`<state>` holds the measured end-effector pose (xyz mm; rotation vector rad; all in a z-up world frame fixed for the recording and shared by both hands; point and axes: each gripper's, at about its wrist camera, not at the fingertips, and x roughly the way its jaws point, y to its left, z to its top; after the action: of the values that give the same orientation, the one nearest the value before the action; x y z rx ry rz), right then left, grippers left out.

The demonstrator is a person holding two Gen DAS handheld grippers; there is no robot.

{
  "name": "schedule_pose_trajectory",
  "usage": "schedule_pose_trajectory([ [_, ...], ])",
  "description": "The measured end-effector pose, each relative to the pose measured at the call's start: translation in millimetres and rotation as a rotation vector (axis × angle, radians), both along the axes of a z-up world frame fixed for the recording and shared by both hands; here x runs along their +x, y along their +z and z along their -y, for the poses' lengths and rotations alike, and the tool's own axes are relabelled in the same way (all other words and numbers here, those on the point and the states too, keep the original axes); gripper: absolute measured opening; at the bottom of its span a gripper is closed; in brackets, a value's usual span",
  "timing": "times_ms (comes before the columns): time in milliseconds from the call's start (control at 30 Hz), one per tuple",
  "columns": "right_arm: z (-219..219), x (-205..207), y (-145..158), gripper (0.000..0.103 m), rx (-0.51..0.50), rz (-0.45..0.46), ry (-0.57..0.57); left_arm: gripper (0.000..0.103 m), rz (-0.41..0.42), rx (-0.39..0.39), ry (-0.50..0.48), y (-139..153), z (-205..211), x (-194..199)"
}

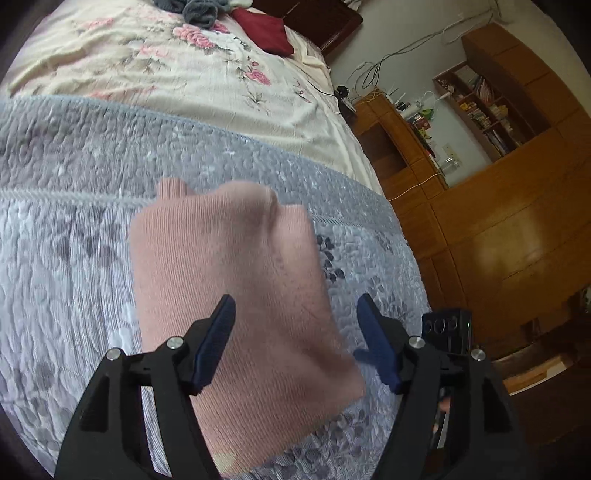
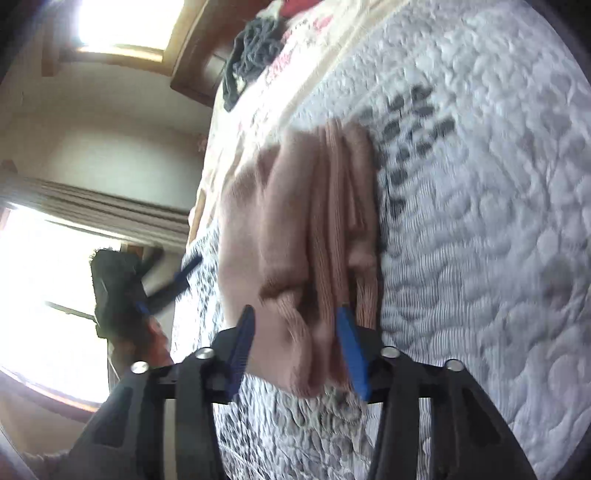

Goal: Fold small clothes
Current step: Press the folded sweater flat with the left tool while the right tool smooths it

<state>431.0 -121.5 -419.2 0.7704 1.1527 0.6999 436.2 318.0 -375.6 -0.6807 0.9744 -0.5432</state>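
A folded pink knit garment [image 1: 229,277] lies on the grey quilted bedspread [image 1: 74,258]. My left gripper [image 1: 295,310] hovers open over its near half, blue fingers spread wide and nothing pinched. In the right wrist view the same garment [image 2: 295,221] shows its stacked ribbed folds edge-on. My right gripper [image 2: 295,328] is open, and the garment's near end sits between the two fingers without being clamped. Both views are motion-blurred.
A cream floral sheet [image 1: 184,74] covers the far part of the bed, with a heap of grey clothes [image 1: 199,13] and a dark red pillow [image 1: 264,29]. Wooden cabinets and shelves [image 1: 498,221] stand beyond the bed's right edge. Bright windows [image 2: 44,295] are at the left.
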Motion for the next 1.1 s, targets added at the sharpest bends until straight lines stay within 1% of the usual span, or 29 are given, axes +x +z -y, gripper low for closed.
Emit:
schedule_pose_trajectory([
  [33,1.4,13.0,7.7,0.051,0.016,0.010,-0.020,0.067,0.006,-0.033,0.009,-7.7,-3.7,-7.6],
  [100,-5.8,43.0,15.1,0.051,-0.002,0.008,-0.026,0.066,0.016,-0.087,0.023,-18.9,-4.5,-18.6],
  [167,-28.5,69.9,12.6,0.051,-0.023,-0.020,0.016,0.066,0.011,-0.123,0.017,-28.3,0.3,-22.9],
  [267,-67.2,93.7,-3.3,0.053,-0.140,-0.068,0.080,0.066,0.008,-0.132,-0.009,-35.7,10.1,-23.7],
  [300,-78.8,94.7,-9.2,0.051,-0.162,-0.077,0.100,0.066,0.008,-0.141,-0.015,-37.5,11.7,-23.4],
  [333,-85.9,93.1,-9.4,0.025,-0.176,-0.062,0.124,0.066,0.007,-0.152,-0.019,-39.1,12.7,-23.0],
  [367,-87.9,91.6,-5.4,0.019,-0.204,-0.030,0.139,0.066,0.005,-0.164,-0.020,-40.3,13.1,-22.7],
  [433,-65.5,87.0,6.3,0.015,-0.234,0.043,0.077,0.066,0.007,-0.206,-0.032,-37.2,13.3,-22.8],
  [467,-51.9,91.5,4.4,0.012,-0.248,0.048,0.041,0.065,0.028,-0.221,-0.044,-31.1,12.2,-23.8],
  [500,-37.3,92.0,-2.7,0.004,-0.273,0.040,0.001,0.066,0.055,-0.218,-0.054,-23.3,10.4,-22.8],
  [533,-26.0,94.6,-11.5,0.004,-0.266,0.014,-0.018,0.066,0.079,-0.212,-0.058,-15.9,7.2,-18.2],
  [567,-23.2,100.3,-20.4,0.004,-0.250,-0.005,-0.021,0.066,0.095,-0.208,-0.057,-10.5,2.7,-11.4],
  [600,-25.8,98.9,-23.2,0.004,-0.234,-0.005,-0.002,0.066,0.105,-0.201,-0.055,-7.7,-1.5,-3.5],
  [667,-37.4,95.3,-19.5,0.005,-0.220,0.022,0.042,0.066,0.107,-0.182,-0.054,-9.7,-7.5,13.8],
  [700,-43.1,95.2,-17.3,0.006,-0.228,0.030,0.055,0.066,0.088,-0.183,-0.062,-16.8,-9.0,23.2],
  [733,-49.9,98.4,-15.6,0.010,-0.232,0.029,0.060,0.065,0.058,-0.181,-0.069,-29.8,-9.5,32.3],
  [767,-51.4,101.0,-12.1,0.013,-0.235,0.028,0.056,0.060,0.011,-0.188,-0.066,-46.9,-10.3,39.6],
  [800,-51.8,104.9,-7.2,0.022,-0.238,0.033,0.043,0.051,-0.026,-0.201,-0.066,-62.4,-10.9,44.9],
  [833,-58.5,113.4,-2.1,0.044,-0.237,0.039,0.031,0.048,-0.036,-0.202,-0.065,-71.5,-11.0,46.5],
  [900,-65.8,124.3,4.2,0.068,-0.262,0.053,0.035,0.047,-0.034,-0.257,-0.052,-76.2,-15.0,47.7],
  [933,-74.6,130.1,1.1,0.068,-0.273,0.042,0.070,0.048,-0.034,-0.274,-0.046,-76.9,-15.8,47.0],
  [967,-82.5,134.3,-4.1,0.063,-0.276,0.017,0.108,0.048,-0.036,-0.276,-0.044,-78.4,-17.7,45.9],
  [1000,-90.4,136.6,-6.2,0.032,-0.294,0.011,0.134,0.048,-0.038,-0.270,-0.046,-78.0,-17.0,45.6],
  [1033,-93.3,135.5,-2.7,0.020,-0.325,0.040,0.152,0.048,-0.038,-0.261,-0.052,-76.0,-16.0,46.4],
  [1067,-92.7,134.4,3.1,0.020,-0.348,0.078,0.138,0.048,-0.034,-0.242,-0.058,-73.8,-13.7,47.8],
  [1100,-85.9,135.8,2.0,0.019,-0.376,0.088,0.100,0.043,-0.030,-0.220,-0.060,-72.9,-10.8,50.8],
])
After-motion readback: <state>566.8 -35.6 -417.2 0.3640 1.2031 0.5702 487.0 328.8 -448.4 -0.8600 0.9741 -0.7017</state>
